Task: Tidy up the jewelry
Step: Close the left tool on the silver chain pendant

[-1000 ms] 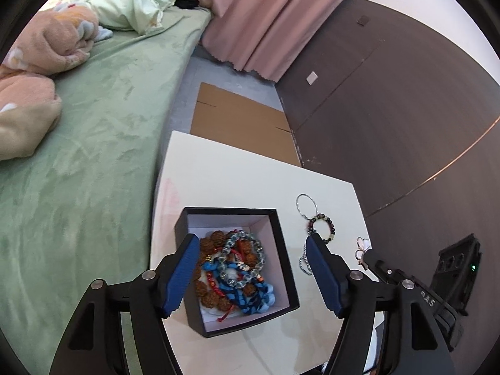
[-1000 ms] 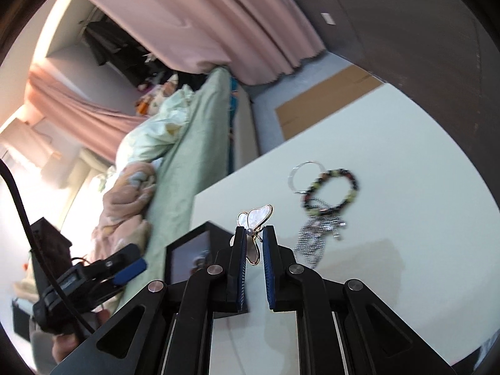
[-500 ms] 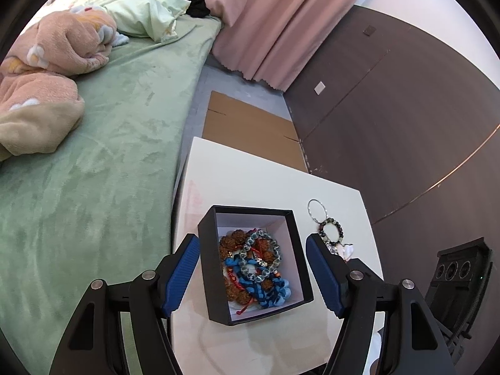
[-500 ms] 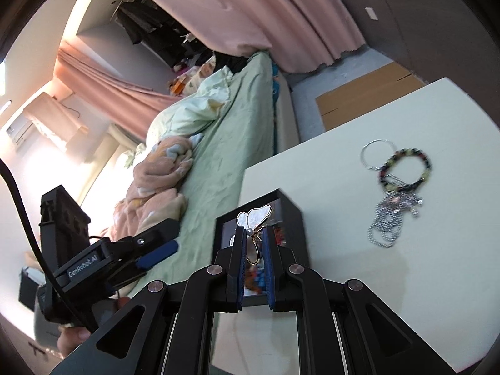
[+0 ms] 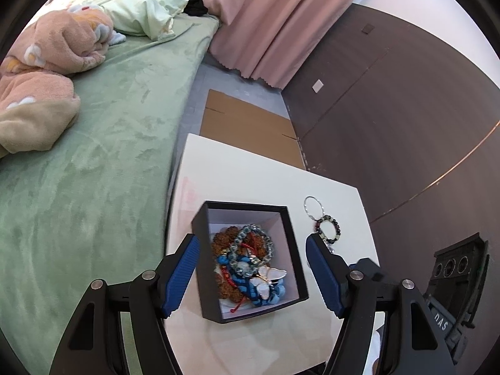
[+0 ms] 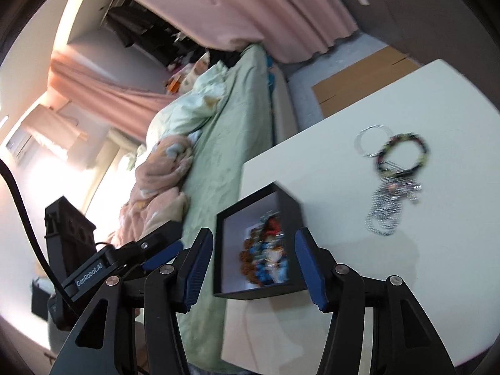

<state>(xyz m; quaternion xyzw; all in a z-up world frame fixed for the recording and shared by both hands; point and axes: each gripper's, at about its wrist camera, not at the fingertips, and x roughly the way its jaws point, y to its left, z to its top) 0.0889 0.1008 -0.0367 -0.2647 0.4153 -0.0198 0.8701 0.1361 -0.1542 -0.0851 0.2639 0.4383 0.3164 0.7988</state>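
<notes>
The black box (image 5: pixel 250 261) is framed between the wide-open, empty jaws of both the left gripper (image 5: pixel 252 273) and the right gripper (image 6: pixel 254 265). The butterfly piece (image 5: pixel 266 279) lies inside, atop the bracelets. Remaining jewelry (image 6: pixel 392 175) is located beyond the right jaw on the surface (image 5: pixel 250 175), presumably awaiting collection.

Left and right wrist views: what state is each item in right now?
Left hand-held gripper: open, empty.
Right hand-held gripper: open, empty.
Black square jewelry box: lidless, holding jewelry.
White butterfly brooch: lying in the box.
Dark beaded bracelet: on white table, outside the box.
</notes>
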